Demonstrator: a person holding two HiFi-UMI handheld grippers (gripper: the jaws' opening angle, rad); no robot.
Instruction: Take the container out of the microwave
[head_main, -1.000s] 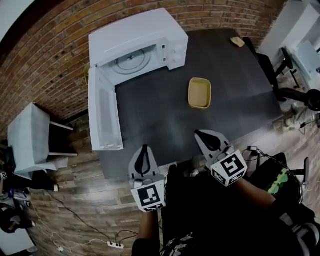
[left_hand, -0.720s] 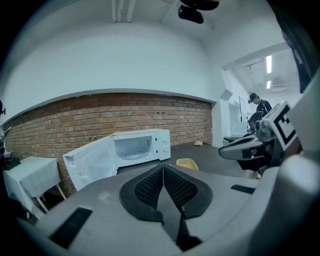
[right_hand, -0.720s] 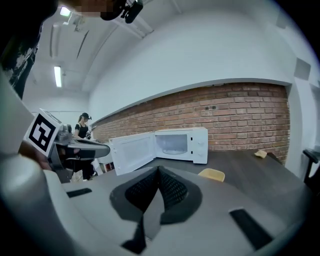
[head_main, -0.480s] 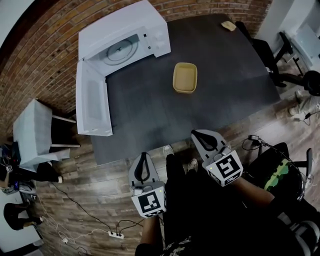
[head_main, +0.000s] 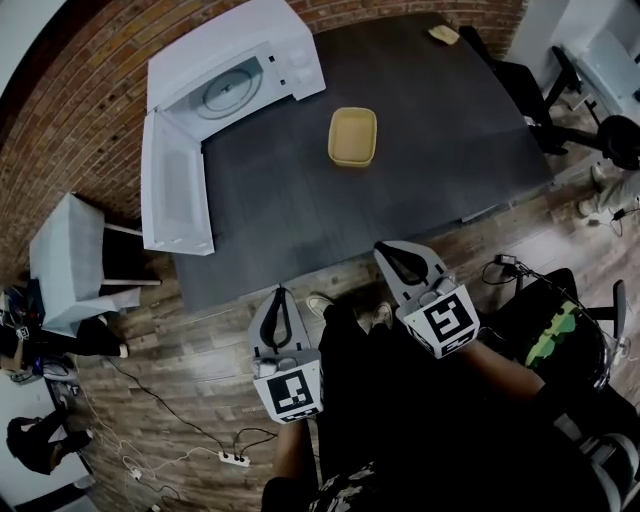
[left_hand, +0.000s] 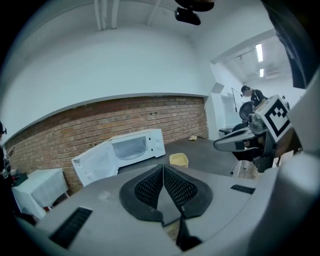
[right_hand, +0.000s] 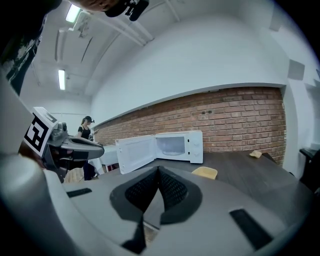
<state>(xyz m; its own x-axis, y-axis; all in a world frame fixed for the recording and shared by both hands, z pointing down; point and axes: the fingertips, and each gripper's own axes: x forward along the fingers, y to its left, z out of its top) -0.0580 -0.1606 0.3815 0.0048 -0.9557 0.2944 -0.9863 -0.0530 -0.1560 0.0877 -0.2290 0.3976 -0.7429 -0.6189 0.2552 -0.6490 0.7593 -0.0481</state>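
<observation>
The yellow container (head_main: 353, 137) sits out on the dark desk (head_main: 300, 210), right of the open microwave (head_main: 235, 70) at far left. The left gripper (head_main: 279, 300) and right gripper (head_main: 392, 256) hover off the near edge, jaws closed on nothing. The container looks light, stiff and likely slick, and its rim seems the best hold.

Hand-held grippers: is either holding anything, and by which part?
Nothing. The left hand-held gripper and right hand-held gripper are shut and empty.
</observation>
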